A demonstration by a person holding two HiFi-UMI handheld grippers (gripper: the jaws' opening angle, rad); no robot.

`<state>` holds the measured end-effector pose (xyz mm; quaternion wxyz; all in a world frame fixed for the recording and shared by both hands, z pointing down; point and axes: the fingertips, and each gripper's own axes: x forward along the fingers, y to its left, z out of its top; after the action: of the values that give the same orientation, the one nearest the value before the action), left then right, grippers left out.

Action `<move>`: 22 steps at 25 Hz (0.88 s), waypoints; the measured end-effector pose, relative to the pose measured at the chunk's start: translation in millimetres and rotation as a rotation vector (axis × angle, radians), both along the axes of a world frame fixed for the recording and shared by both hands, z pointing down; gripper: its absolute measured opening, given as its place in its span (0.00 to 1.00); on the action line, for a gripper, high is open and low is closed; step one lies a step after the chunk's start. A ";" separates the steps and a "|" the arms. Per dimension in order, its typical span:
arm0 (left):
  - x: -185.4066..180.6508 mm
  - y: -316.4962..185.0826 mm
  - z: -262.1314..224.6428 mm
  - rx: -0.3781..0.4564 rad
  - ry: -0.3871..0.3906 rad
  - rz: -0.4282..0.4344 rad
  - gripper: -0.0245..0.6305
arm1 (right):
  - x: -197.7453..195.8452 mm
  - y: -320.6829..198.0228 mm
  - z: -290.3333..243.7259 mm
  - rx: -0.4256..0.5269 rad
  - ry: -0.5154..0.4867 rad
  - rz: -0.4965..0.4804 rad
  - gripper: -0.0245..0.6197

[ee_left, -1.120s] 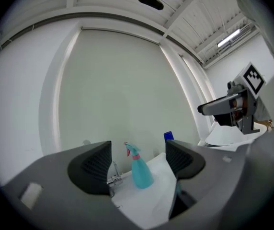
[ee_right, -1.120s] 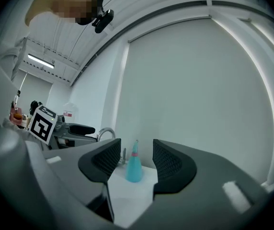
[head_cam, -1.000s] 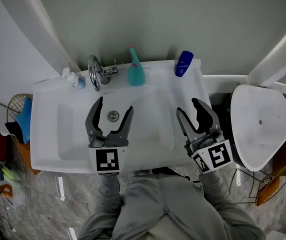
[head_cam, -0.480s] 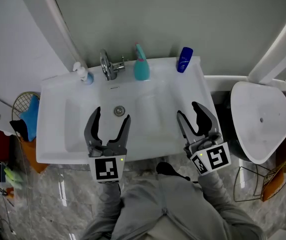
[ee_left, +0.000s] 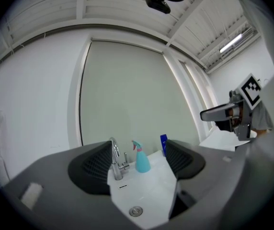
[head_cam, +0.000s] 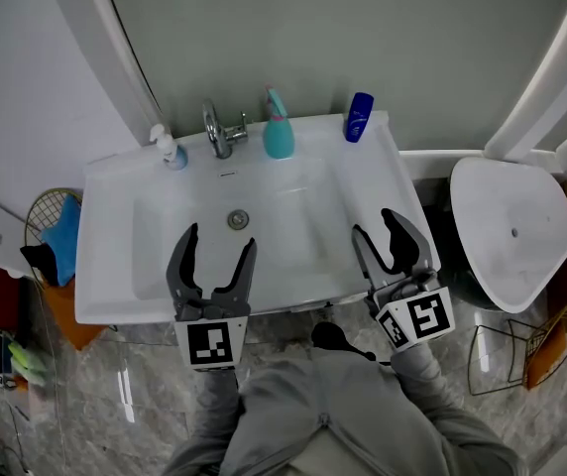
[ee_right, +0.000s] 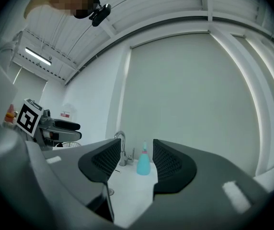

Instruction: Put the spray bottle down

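A teal spray bottle (head_cam: 279, 133) with a pink trigger stands upright on the back ledge of the white sink (head_cam: 363, 196), just right of the chrome tap (head_cam: 218, 129). It also shows as the teal spray bottle (ee_left: 141, 160) between the left jaws and the spray bottle (ee_right: 143, 163) between the right jaws, far off. My left gripper (head_cam: 215, 246) hovers open over the basin's front left. My right gripper (head_cam: 381, 231) is open over the sink's front right corner. Neither holds anything.
A blue bottle (head_cam: 359, 117) stands at the ledge's right end and a small white pump bottle (head_cam: 169, 148) at its left. The drain (head_cam: 238, 219) lies mid-basin. A white toilet (head_cam: 511, 232) is to the right; a wire basket with blue cloth (head_cam: 56, 224) sits left.
Both grippers have drawn back from the ledge toward the sink's front edge, staying open. The spray bottle stands where it was.
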<state>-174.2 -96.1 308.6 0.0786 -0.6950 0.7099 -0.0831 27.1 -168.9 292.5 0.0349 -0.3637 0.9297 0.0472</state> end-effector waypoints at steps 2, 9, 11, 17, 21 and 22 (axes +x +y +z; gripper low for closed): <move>0.8 2.8 -1.0 0.004 -0.003 0.005 0.63 | 0.9 3.5 0.8 0.000 0.006 0.007 0.36; 5.4 6.4 -3.7 0.014 -0.010 0.019 0.63 | 4.0 9.4 0.7 0.005 0.025 0.028 0.36; 6.0 5.8 -3.3 0.014 -0.010 0.021 0.63 | 4.3 9.3 1.5 0.005 0.029 0.031 0.36; 7.2 5.2 -1.3 0.011 -0.002 0.024 0.63 | 5.5 8.6 2.8 0.003 0.031 0.035 0.36; 7.9 5.2 -0.5 0.009 0.003 0.020 0.63 | 6.1 7.9 3.8 -0.001 0.033 0.033 0.36; 8.3 4.8 0.1 0.008 0.002 0.020 0.63 | 6.5 7.3 4.2 -0.002 0.033 0.033 0.36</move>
<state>-165.8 -91.4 308.7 0.0814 -0.7019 0.7032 -0.0789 33.6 -161.5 296.7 0.0183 -0.3781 0.9241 0.0531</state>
